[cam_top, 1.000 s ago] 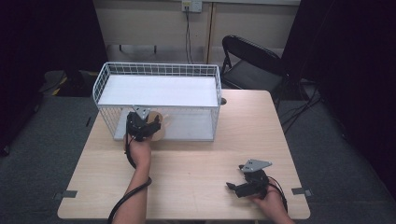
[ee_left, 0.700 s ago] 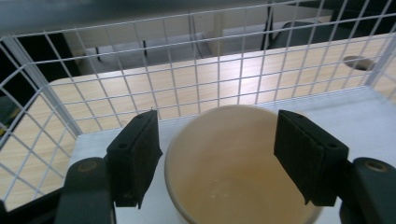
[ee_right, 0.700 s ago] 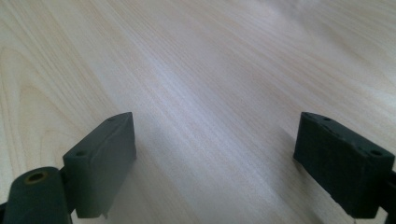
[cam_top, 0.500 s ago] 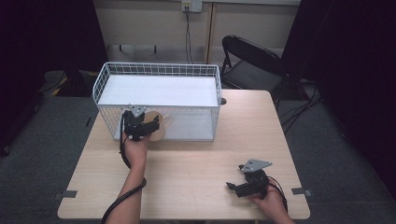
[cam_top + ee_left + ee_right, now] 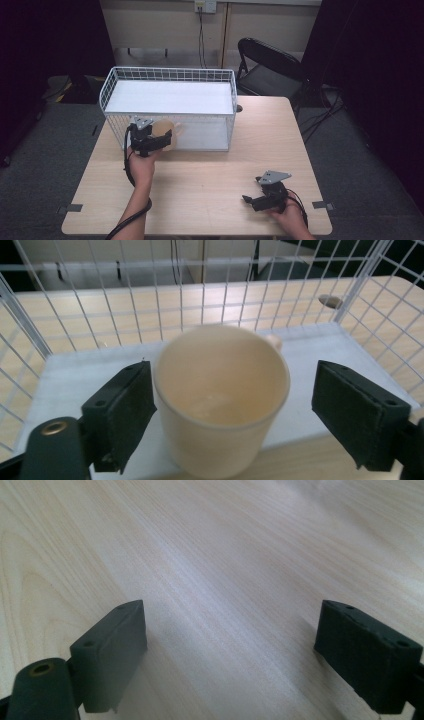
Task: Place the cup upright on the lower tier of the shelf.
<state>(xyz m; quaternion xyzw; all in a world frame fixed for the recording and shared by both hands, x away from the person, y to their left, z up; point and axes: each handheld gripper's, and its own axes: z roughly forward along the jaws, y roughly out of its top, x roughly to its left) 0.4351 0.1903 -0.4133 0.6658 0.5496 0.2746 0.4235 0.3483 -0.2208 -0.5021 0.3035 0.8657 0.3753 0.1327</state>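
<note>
A black folding chair (image 5: 270,65) stands on grey carpet (image 5: 45,165) behind the table (image 5: 210,175).

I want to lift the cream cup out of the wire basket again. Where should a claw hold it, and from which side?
Grip the cream cup across its round wall just below the rim, coming from the table-side opening of the white wire basket, as the left claw stands now. The cup is upright, and its small handle points away, so both side walls are free. The jaws have just been opening around it.

Bright even overhead light on table (image 5: 210,175), dark surroundings, close cup (image 5: 222,400) slightly blurred, soft shadows
</note>
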